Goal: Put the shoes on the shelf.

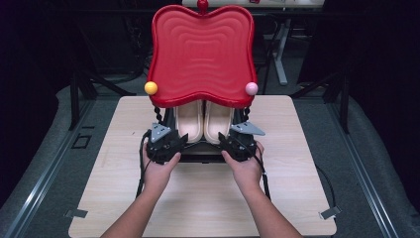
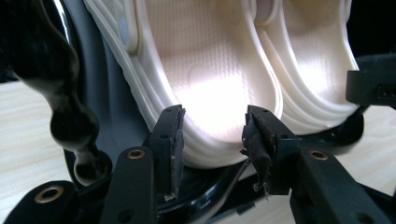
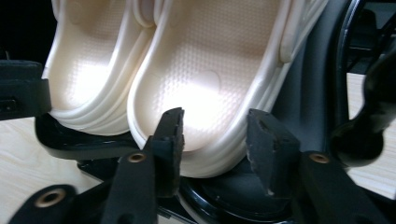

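Note:
A pair of cream clogs stands heel-toward-me on a black stand, under a big red wavy tray top. My left gripper sits at the heel of the left clog. In the left gripper view the gripper is open, its jaws apart in front of that heel without pressing on it. My right gripper is at the right clog. In the right gripper view the gripper is open too, in front of its heel.
A yellow ball and a pink ball cap the red top's front corners. Black twisted posts flank the clogs. The stand sits mid-table on light wood. Dark floor and table legs lie beyond.

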Motion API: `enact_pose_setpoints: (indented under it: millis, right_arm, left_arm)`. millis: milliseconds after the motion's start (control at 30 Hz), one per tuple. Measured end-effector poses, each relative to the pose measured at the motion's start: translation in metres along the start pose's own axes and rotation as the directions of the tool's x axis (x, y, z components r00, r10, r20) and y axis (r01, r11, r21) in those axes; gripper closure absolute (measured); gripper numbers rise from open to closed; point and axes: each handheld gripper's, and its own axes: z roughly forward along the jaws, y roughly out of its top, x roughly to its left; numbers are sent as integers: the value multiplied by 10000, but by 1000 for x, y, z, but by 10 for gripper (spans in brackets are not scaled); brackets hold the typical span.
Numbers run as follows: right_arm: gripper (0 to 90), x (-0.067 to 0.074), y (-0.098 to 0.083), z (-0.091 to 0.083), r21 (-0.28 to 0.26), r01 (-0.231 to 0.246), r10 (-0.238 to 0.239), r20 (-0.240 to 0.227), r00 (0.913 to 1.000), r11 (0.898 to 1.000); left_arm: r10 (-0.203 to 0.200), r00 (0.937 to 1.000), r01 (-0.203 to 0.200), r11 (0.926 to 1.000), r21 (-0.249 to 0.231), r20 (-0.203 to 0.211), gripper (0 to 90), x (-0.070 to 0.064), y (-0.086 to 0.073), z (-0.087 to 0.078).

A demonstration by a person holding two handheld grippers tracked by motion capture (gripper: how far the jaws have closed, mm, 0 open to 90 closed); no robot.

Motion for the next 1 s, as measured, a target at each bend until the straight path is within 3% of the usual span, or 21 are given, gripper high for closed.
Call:
enact_pose_setpoints:
  millis: [233, 333, 500, 767, 833, 1000]
  right_arm:
    - [569, 0, 0, 2, -61, 44, -44, 68, 10000, 10000]
    - [572, -1, 0, 2, -58, 74, -74, 41, 10000, 10000]
    - [542, -2, 0, 1, -45, -33, 33, 113, 9999, 10000]
    - [553, -4, 0, 5, -94, 20, -19, 40, 10000, 10000]
    - [554, -5, 0, 5, -85, 101, -101, 0, 9999, 9999]
    - [555, -8, 0, 7, -68, 191, -191, -71, 9998, 9998]
  left_arm:
    - [-51, 10000, 51, 10000, 65, 3, 570, 0, 2, 1]
    - [-169, 9998, 169, 9997, -152, 60, 554, 2, 3, 0]
    - [-186, 9995, 183, 9998, -108, -259, 537, 4, 3, 5]
    - [353, 9970, -350, 9994, 64, -689, 611, 5, 2, 10]
    - [729, 9945, -728, 9973, 40, -751, 614, 4, 2, 11]
    - [616, 9967, -616, 9981, 17, -534, 618, 8, 2, 11]
